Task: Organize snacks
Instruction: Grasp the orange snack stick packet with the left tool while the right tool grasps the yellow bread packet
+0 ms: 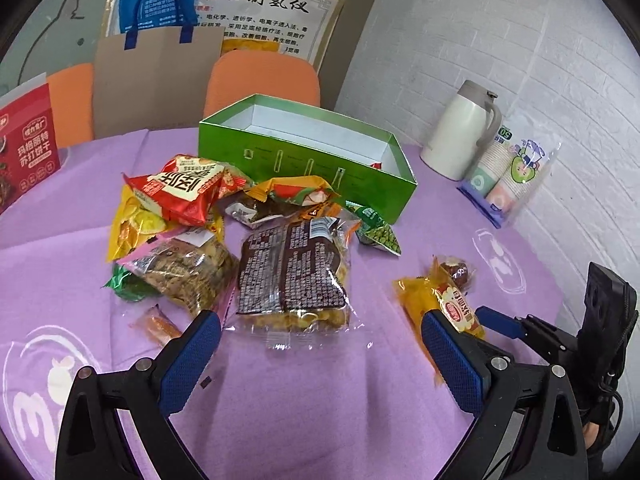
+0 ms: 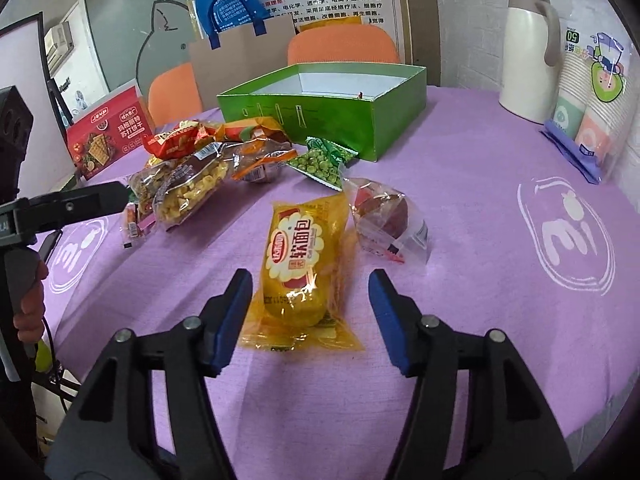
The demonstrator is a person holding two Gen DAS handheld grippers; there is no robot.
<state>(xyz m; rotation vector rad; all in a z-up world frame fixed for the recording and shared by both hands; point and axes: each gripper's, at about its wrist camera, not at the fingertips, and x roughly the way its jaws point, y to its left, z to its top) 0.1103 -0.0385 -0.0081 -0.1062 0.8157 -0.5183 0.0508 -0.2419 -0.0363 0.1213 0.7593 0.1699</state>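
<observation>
Yellow crinkly film on the bread pack (image 2: 306,256), so probably light, squishy and slippery; I'd pinch mid-body. Right gripper (image 2: 310,312) is spread around it, left gripper (image 1: 320,354) spread too, holding nothing.

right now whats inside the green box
The green box is open, with white inner walls. One small red item peeks over the near wall at the right end. The floor and anything else inside are hidden behind that wall.
</observation>
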